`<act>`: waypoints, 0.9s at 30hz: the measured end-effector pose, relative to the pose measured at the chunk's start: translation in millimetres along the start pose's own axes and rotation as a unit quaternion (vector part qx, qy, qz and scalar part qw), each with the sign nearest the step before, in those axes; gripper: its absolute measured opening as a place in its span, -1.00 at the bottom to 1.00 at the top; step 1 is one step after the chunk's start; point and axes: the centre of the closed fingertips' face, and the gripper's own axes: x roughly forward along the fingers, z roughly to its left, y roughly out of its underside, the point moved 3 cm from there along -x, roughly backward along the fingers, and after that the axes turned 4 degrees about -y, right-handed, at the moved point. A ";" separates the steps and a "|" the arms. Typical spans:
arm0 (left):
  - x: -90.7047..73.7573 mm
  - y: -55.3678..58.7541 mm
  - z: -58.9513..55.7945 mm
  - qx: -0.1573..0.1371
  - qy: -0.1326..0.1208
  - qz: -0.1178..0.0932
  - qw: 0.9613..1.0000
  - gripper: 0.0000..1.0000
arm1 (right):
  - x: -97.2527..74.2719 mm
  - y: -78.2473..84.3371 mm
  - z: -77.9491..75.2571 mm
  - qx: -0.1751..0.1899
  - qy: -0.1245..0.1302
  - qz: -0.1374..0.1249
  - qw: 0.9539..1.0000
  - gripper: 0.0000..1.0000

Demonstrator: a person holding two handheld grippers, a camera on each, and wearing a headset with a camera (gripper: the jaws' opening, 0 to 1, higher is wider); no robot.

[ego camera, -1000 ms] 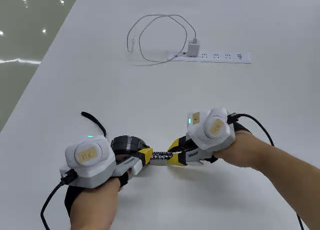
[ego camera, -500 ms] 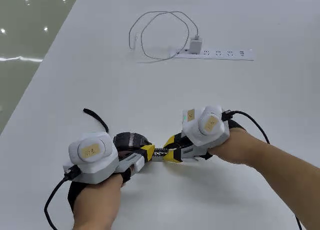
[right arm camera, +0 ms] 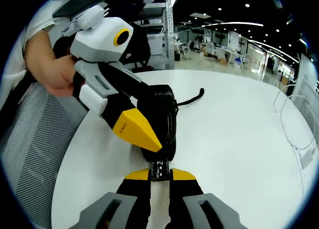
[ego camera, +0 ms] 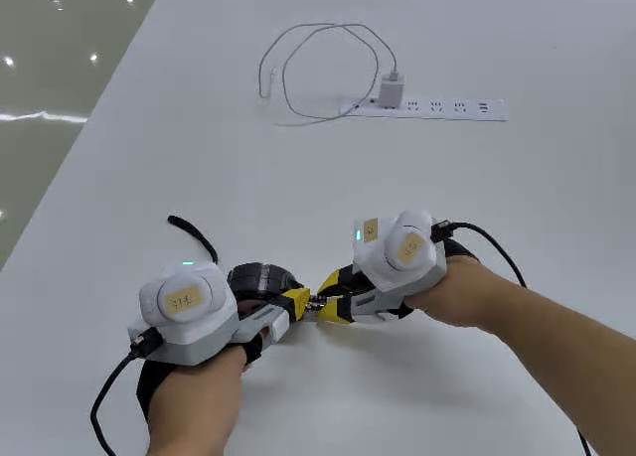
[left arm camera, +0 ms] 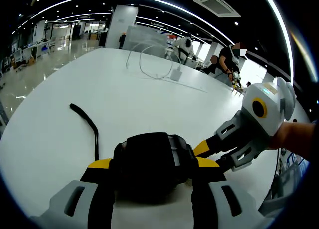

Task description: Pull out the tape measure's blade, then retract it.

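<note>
Head view: your left gripper (ego camera: 281, 315) sits at the lower left of the frame, its jaws clamped on the black tape measure (ego camera: 260, 280), which rests on the white table (ego camera: 199, 158). Just right of it, at lower centre, your right gripper (ego camera: 323, 306) has its yellow-tipped jaws pinched on the short stretch of blade (ego camera: 310, 304) showing at the case mouth. Each gripper carries a yellow sticker (ego camera: 177, 300) on top, with writing too small to read.

In the left gripper view the case sits squeezed between the jaws, and a black strap (left arm camera: 87, 124) runs from beside it toward the left of the frame.

In the right gripper view the blade end lies between the jaw tips. You can't read its printed marks or the small print on the left gripper's yellow jaw.

At the upper centre of the head view lies a white power strip (ego camera: 437, 108) with a charger (ego camera: 390, 90) and looped cable (ego camera: 298, 69).
</note>
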 end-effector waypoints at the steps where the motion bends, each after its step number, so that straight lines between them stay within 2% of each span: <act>1: 0.1 0.0 0.0 0.000 0.000 0.000 1.000 0.17 | 0.5 -0.5 0.4 -0.001 0.000 0.000 1.000 -0.82; 14: -0.3 0.1 0.3 0.000 0.000 0.001 1.000 0.17 | 9.0 -7.9 0.2 0.003 0.001 -0.009 1.000 -0.82; 27: -0.5 0.1 0.3 0.001 -0.001 0.000 1.000 0.17 | 9.8 -7.2 0.2 0.003 0.003 -0.008 1.000 -0.81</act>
